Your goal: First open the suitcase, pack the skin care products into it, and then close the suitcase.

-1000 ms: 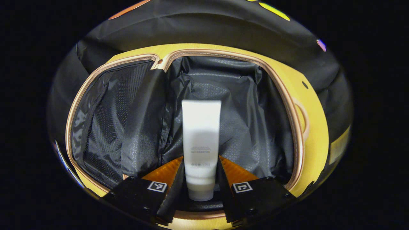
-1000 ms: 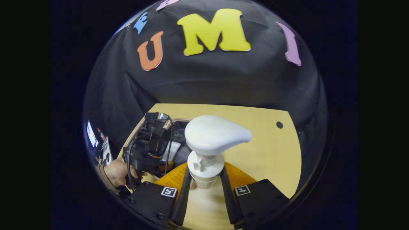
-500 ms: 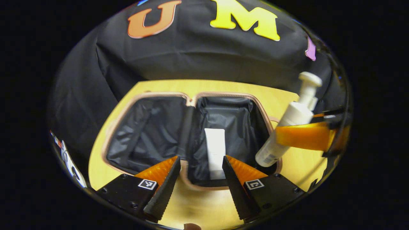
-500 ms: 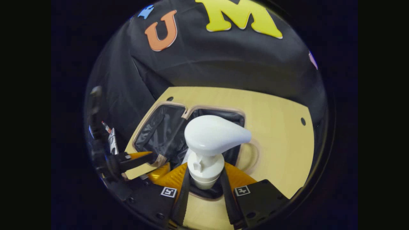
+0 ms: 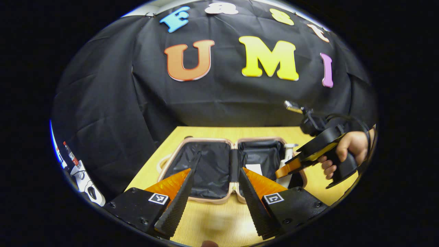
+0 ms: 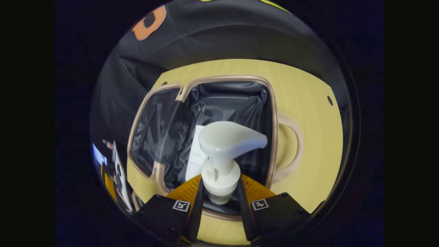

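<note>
Now one tube (image 6: 194, 156) lies in the suitcase (image 6: 274, 113); right tool (image 6: 219, 202) grips one pump bottle (image 6: 223, 154); left tool (image 5: 212, 202) wide.

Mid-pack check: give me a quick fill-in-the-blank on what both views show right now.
1. The suitcase lies ____ on the table.
2. The right tool is shut on the ____ bottle.
3. The white tube lies ____ the suitcase.
4. The left tool holds ____.

Missing words: open; pump; inside; nothing

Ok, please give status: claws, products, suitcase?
Left claw open, empty. Right claw shut on pump bottle, over open suitcase. White tube lies inside. Nothing blocking.
</note>
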`<control>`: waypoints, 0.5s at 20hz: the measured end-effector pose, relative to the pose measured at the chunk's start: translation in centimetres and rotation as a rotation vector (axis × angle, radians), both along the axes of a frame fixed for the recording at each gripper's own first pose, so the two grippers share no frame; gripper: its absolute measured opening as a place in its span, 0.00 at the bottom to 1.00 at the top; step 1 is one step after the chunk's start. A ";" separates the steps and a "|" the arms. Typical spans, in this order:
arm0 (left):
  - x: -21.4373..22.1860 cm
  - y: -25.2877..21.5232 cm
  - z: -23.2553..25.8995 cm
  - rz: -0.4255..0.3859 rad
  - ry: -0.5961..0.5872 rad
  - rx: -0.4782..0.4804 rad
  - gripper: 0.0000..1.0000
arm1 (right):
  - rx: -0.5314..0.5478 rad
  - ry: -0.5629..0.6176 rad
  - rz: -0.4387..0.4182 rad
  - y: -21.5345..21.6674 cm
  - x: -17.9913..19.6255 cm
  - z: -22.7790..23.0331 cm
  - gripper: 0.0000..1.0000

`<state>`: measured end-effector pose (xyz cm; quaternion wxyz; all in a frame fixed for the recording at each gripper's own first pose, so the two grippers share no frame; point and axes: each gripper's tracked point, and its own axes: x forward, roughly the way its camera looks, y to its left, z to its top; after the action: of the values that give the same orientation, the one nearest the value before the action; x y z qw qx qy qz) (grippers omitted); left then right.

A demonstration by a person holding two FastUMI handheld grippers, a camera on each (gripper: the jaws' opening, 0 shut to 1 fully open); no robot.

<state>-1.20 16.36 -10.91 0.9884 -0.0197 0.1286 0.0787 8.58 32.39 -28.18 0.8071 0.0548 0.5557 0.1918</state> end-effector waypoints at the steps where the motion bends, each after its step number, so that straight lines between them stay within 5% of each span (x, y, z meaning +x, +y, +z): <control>1: -0.3 0.8 1.4 0.012 -0.051 0.000 0.85 | -0.007 0.018 -0.020 -0.1 0.6 -0.3 0.48; 5: -0.9 3.8 5.2 0.033 -0.169 0.038 0.85 | -0.035 0.068 -0.122 0.8 2.8 -2.8 0.48; 10: -2.0 8.1 7.8 0.106 -0.227 -0.002 0.85 | -0.095 0.093 -0.133 1.3 2.9 -5.0 0.48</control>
<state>-3.24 24.43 -3.08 0.9910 -0.0361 0.0148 0.1278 11.43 33.68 -33.22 0.7929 0.0620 0.5964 0.1086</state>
